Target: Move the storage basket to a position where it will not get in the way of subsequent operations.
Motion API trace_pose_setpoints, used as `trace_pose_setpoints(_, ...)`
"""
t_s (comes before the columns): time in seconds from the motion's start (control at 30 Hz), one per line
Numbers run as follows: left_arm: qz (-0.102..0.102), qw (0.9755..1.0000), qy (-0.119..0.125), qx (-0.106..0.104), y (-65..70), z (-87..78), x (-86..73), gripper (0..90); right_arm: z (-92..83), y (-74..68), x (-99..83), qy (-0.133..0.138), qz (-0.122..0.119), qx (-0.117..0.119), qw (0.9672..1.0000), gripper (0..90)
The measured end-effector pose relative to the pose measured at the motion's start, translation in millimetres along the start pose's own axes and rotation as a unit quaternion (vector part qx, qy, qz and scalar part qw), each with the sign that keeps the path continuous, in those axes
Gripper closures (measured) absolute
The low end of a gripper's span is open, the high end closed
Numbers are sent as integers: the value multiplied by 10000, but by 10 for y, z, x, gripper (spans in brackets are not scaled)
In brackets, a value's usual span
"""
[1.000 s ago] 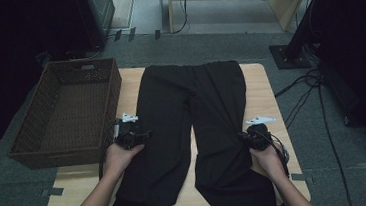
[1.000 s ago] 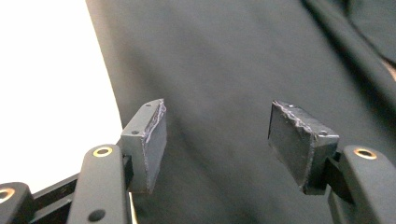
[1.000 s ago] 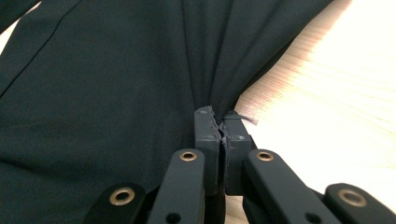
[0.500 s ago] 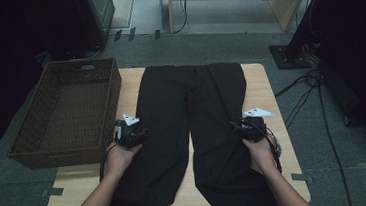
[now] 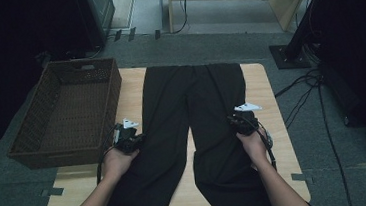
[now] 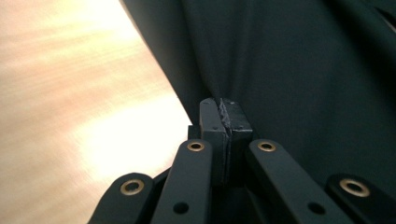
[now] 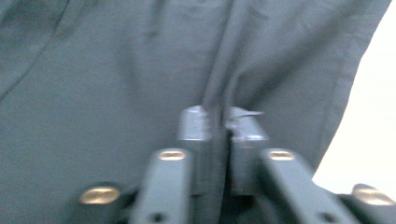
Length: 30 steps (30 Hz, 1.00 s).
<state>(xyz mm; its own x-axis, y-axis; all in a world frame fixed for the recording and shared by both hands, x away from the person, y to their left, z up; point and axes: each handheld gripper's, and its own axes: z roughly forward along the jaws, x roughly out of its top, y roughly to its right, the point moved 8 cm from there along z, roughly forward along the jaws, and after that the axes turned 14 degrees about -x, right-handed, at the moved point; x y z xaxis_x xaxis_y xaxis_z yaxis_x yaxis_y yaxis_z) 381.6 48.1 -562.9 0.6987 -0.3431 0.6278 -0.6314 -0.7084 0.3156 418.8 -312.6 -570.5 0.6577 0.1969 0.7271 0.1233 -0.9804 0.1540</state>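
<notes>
The trousers (image 5: 193, 132) run off the near picture edge, their cuffs cut off; the right gripper view is blurred, and the table (image 5: 265, 91) beneath them is mostly covered.

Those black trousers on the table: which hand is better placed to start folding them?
Probably neither. The left gripper pinches the trousers at their outer edge; the right gripper pinches a fold of the other leg. Likely they lift together.

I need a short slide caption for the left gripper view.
Left claw shut on the black trousers edge, beside the wooden table.
</notes>
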Motion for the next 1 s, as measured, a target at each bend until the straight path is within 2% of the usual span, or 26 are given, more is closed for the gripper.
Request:
trace_pose_setpoints(0.07,6,9999,-45,-97,77,-43,-59,900,-34,-21,-19,-65,-68,-11,10000,892)
trace_pose_setpoints(0.17,-12,9995,-90,-287,219,-148,-156,900,-142,-86,-87,-224,-131,195,9995,894)
trace_pose_setpoints(0.23,73,9993,-146,-349,323,-241,-263,900,-250,-120,-169,-335,-208,316,9987,894)
trace_pose_setpoints(0.33,20,9971,-482,-592,491,-341,-520,900,-443,-127,-333,-501,-207,486,9974,894)
trace_pose_setpoints(0.37,39,9956,-623,-698,553,-369,-611,899,-516,-131,-391,-611,-190,573,9963,894)
trace_pose_setpoints(0.4,45,9939,-765,-794,614,-389,-693,896,-592,-142,-451,-777,-150,737,9941,894)
trace_pose_setpoints(0.43,45,9930,-805,-859,667,-409,-749,892,-671,-165,-509,-984,-72,911,9909,894)
trace_pose_setpoints(0.47,55,9930,-800,-871,697,-433,-776,882,-735,-177,-555,-1120,-123,1017,9884,890)
trace_pose_setpoints(0.5,22,9936,-722,-863,711,-446,-769,827,-776,-179,-576,-1152,-223,1028,9878,870)
trace_pose_setpoints(0.53,11,9944,-637,-838,705,-457,-743,733,-800,-172,-563,-1019,-297,989,9894,834)
trace_pose_setpoints(0.6,-6,9961,-447,-755,650,-465,-657,643,-783,-140,-473,-687,-183,946,9930,652)
trace_pose_setpoints(0.7,-162,9976,-166,-646,530,-450,-519,555,-706,-126,-301,-302,15,949,9950,562)
trace_pose_setpoints(0.83,-273,9983,76,-504,389,-371,-353,499,-530,-179,-94,61,84,951,9954,524)
trace_pose_setpoints(0.9,-253,9989,47,-386,334,-307,-301,460,-428,-216,4,194,80,906,9957,500)
trace_pose_setpoints(1.0,-225,9993,-14,-297,282,-192,-247,448,-268,-261,128,227,30,794,9966,489)
